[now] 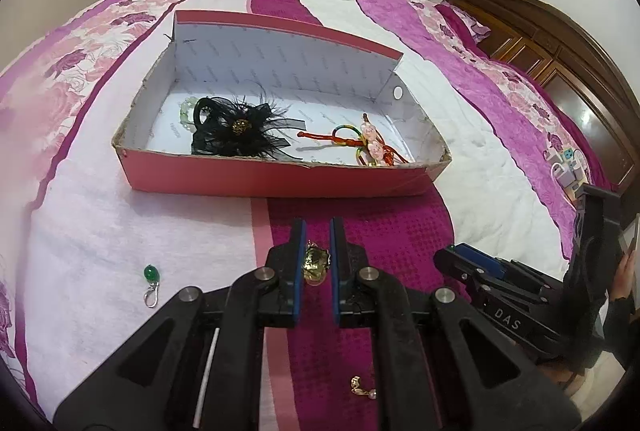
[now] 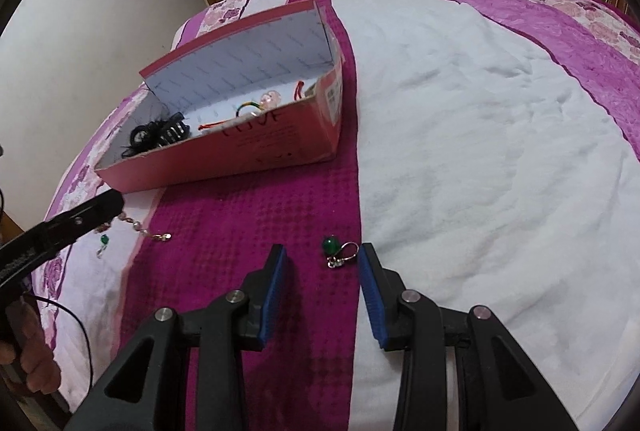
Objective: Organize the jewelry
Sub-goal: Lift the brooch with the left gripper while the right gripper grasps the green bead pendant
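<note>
Left gripper (image 1: 318, 255): your pads are clamped on a gold filigree piece (image 1: 316, 263), low centre of the left wrist view. From the right wrist view a beaded chain (image 2: 140, 227) trails out of that same gripper at mid left, so you likely hold one end and the rest drags on the bedspread (image 2: 480, 151).
Right gripper (image 2: 323, 263): spread wide, gripping nothing. A green bead earring (image 2: 336, 251) lies between the fingers, nearer the right-hand pad; judged lined up for a pinch.
Small gold earring (image 1: 362, 387): bottom centre of the left view, loose on the magenta stripe, under the gripper body.
Second green bead earring (image 1: 150, 283): lower left of the left view, on the white band, well apart from both grippers.
Pink shoebox (image 1: 280, 183): mid frame, open top facing you, so it serves as the collecting tray.
Box contents: black feather hair clip (image 1: 236, 129) at left, multicoloured cord bracelet with pink charms (image 1: 368, 141) at right.
Status: four loose pieces outside the box; judged roughly half sorted.
</note>
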`<state>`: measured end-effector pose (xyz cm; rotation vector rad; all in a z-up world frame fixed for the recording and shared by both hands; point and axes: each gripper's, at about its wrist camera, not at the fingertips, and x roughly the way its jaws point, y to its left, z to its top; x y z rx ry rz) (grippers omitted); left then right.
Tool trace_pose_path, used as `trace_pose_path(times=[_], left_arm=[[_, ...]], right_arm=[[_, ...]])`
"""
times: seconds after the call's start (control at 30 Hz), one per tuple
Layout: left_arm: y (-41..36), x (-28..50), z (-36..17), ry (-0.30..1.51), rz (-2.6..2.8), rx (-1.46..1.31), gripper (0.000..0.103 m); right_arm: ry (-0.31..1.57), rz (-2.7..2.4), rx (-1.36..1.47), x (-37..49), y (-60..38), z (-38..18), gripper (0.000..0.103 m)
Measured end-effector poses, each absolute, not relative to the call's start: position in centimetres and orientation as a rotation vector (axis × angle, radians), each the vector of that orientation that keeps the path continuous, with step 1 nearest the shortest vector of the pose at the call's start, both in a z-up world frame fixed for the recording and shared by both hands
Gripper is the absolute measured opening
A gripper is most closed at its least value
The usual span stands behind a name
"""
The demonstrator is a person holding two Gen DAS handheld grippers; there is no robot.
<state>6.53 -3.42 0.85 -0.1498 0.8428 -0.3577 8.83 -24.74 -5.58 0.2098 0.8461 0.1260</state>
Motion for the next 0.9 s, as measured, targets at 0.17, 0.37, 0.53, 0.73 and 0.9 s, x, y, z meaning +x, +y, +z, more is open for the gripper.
trace_pose_path(times=[0.17,0.37,0.53,0.73,0.9], left_arm=[[-3.2,6.6,0.8,0.843,-0.36,-0.158,0.003],[-2.9,6.5,1.4,0.829,-0.364,-0.169,0.003],[-2.5,6.2,2.2,0.806,-0.367,-0.178,0.003],[-1.7,5.9,3.9,0.75,-0.361,-0.188,0.003],[-1.4,5.9,5.1,0.683,-0.346,-0.165,0.003]], right_arm=[[0.844,0.111,0.197,9.1,-24.7,-5.9,0.012],[0.817,0.147,0.211,8.6,-24.6,-5.3,0.011],[0.772,0.188,0.189,8.0,-23.5,-3.7,0.011],[0.702,0.244,0.17,7.0,-22.0,-1.3,0.011],[0.611,0.271,0.145,6.4,-21.0,1.2,0.011]])
